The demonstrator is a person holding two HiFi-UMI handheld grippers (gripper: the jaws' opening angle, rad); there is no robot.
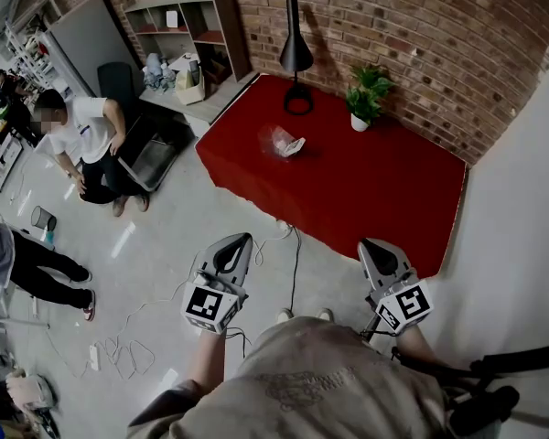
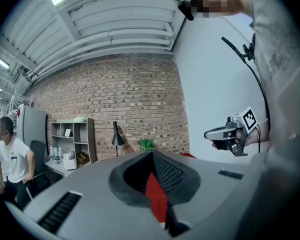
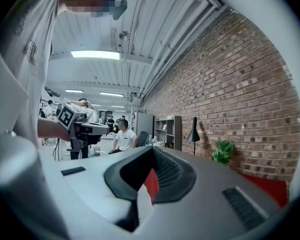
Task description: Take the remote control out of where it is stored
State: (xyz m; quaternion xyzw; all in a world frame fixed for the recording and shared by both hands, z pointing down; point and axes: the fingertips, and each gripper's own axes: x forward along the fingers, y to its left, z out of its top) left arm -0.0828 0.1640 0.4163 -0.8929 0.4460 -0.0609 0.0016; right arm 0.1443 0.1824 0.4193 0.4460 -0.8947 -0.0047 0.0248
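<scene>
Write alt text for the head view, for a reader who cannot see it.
A person holds the left gripper and right gripper, both shut, above a grey floor, facing a red table with a black lamp, potted plant and clear bag.

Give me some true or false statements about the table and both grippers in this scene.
1. The table has a red top. True.
2. The potted plant stands on the floor. False: it stands on the table, near the brick wall.
3. A black lamp stands on the table. True.
4. The right gripper holds the clear bag in its jaws. False: its jaws are together on nothing, and the bag lies on the table, far from it.
5. The left gripper and the right one are both held over the floor, short of the table. True.
</scene>
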